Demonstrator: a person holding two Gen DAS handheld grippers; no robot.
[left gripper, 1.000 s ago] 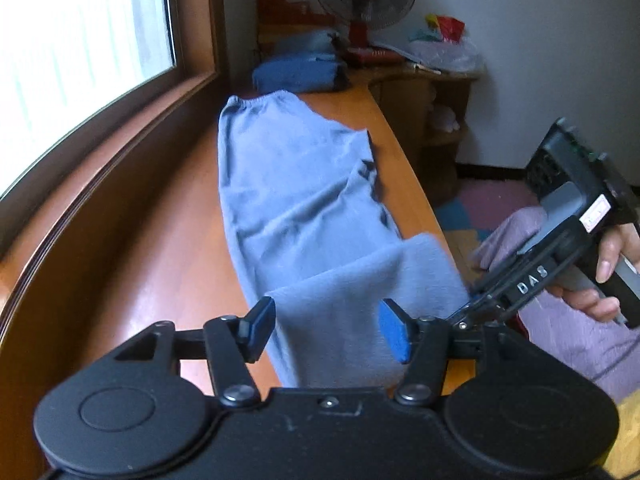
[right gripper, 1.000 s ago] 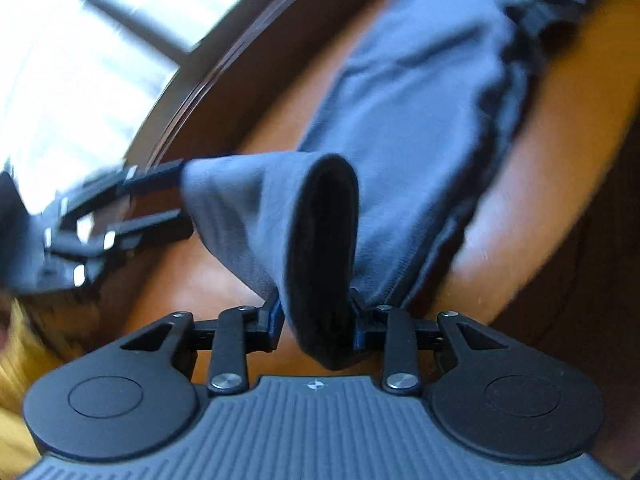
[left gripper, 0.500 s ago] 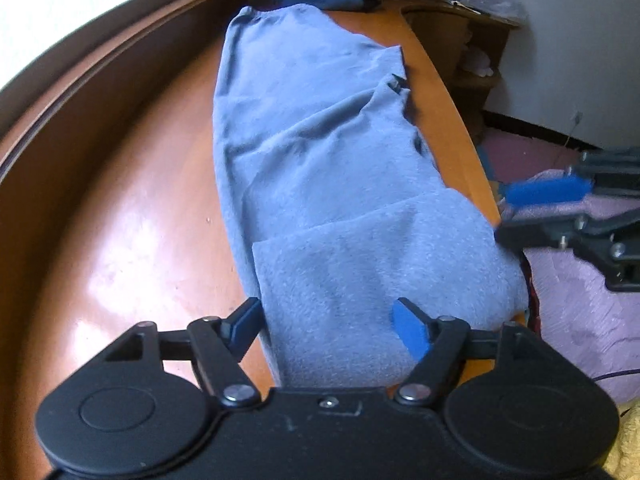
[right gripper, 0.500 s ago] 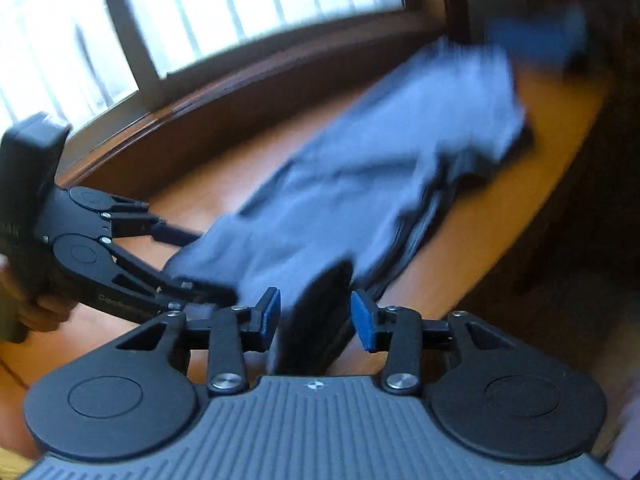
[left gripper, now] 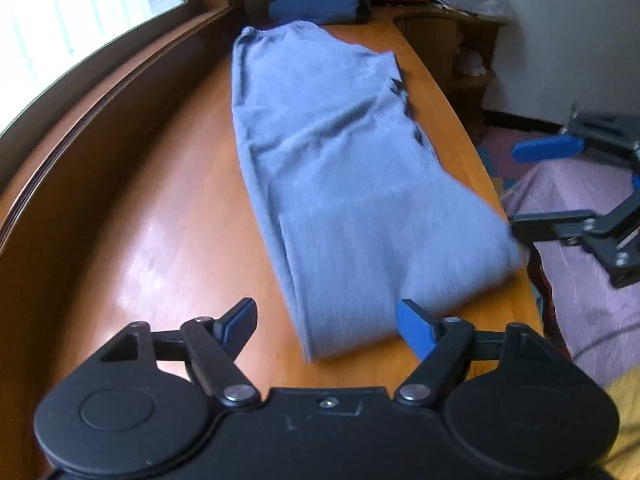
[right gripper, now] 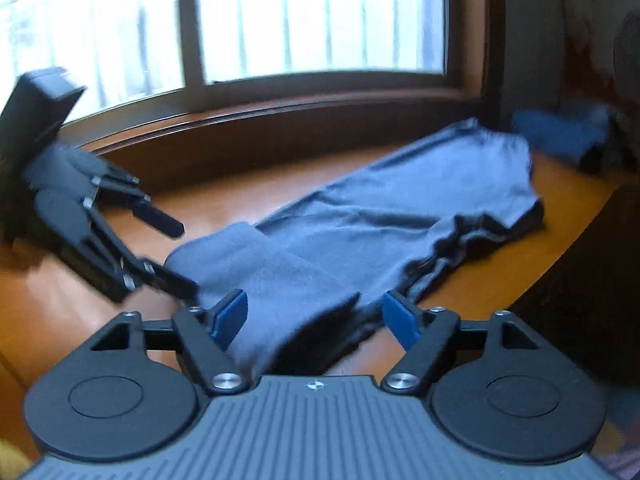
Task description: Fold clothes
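Left wrist view: the grey garment is laid lengthwise on the wooden table, its near end folded over, and is judged soft, light and limp (best pinched at a folded corner). It is released by both: the left gripper and the right gripper are opening, the folded end lying just ahead between unclamped pads.

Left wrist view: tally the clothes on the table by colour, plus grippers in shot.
Grey-blue garment, laid out with its near end folded over: 1
Dark blue folded clothes, stacked at the far end; number of pieces unclear: 1 pile
Grippers: 2, left gripper and right gripper
Total: 4
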